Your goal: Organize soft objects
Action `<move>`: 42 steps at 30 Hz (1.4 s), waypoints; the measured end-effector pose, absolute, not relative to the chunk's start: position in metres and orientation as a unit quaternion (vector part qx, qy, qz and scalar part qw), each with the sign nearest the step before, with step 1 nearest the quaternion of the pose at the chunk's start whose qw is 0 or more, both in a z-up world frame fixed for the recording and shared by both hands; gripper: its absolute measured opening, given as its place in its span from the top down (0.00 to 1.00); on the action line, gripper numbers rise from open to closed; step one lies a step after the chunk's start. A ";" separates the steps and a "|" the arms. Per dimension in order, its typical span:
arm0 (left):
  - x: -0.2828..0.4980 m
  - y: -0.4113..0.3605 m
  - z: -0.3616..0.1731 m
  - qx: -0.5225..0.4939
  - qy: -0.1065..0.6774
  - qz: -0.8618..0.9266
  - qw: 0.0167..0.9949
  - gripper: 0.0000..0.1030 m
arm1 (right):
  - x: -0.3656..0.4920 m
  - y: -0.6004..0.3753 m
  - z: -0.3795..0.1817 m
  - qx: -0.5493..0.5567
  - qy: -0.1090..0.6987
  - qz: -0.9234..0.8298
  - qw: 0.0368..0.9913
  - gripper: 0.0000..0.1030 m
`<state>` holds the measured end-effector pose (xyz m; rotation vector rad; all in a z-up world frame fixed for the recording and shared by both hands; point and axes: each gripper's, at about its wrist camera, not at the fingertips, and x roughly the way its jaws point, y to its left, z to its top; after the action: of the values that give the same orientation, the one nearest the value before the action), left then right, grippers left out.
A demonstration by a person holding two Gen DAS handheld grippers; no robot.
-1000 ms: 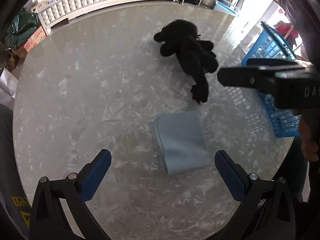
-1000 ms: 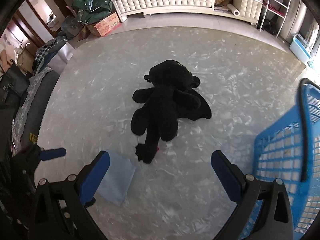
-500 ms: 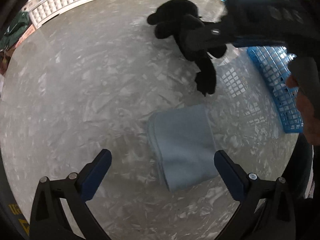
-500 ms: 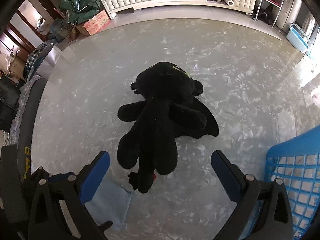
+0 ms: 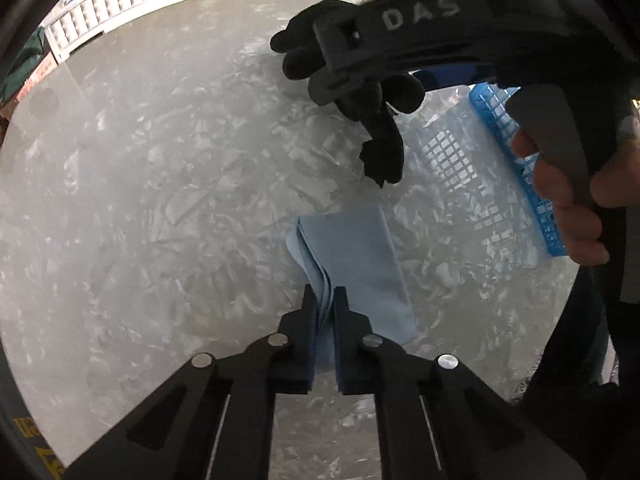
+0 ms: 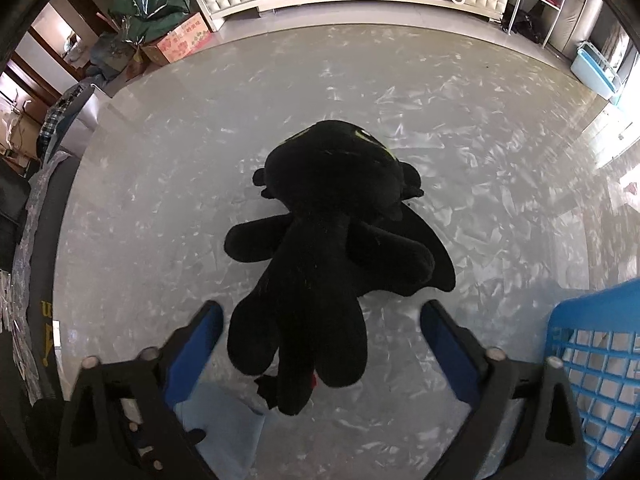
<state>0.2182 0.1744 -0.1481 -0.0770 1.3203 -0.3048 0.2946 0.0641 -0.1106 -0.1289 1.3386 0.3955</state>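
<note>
A folded light blue cloth (image 5: 356, 264) lies on the marbled round table (image 5: 160, 200). My left gripper (image 5: 324, 300) is shut on its near left edge, the layers pinched between the pads. A black plush toy (image 6: 332, 248) lies face down on the table, partly hidden in the left wrist view behind the other tool. My right gripper (image 6: 320, 316) hangs over the toy's legs. Its jaws are closing with the legs between them, and the blue pads (image 6: 200, 332) stand clear of the fur. The cloth (image 6: 224, 420) shows at the lower left of the right wrist view.
A blue plastic basket (image 6: 592, 360) stands at the table's right edge, close to the right finger; it is also the blue basket (image 5: 516, 168) in the left wrist view. A person's hand (image 5: 568, 208) grips the right tool. Shelves, boxes and bags surround the table.
My left gripper sank to the cloth and closed on its edge. My right gripper moved in over the plush toy, which now fills more of its view, and its jaws narrowed slightly.
</note>
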 end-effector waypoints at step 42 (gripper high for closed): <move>0.197 0.173 -0.106 -0.056 0.571 -0.111 0.811 0.97 | 0.220 -0.022 0.028 -0.097 0.501 0.207 0.835 0.56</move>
<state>0.1967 0.1725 -0.1057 -0.1191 1.2201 -0.2363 0.2204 -0.0217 0.0277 -0.2048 1.0600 0.4376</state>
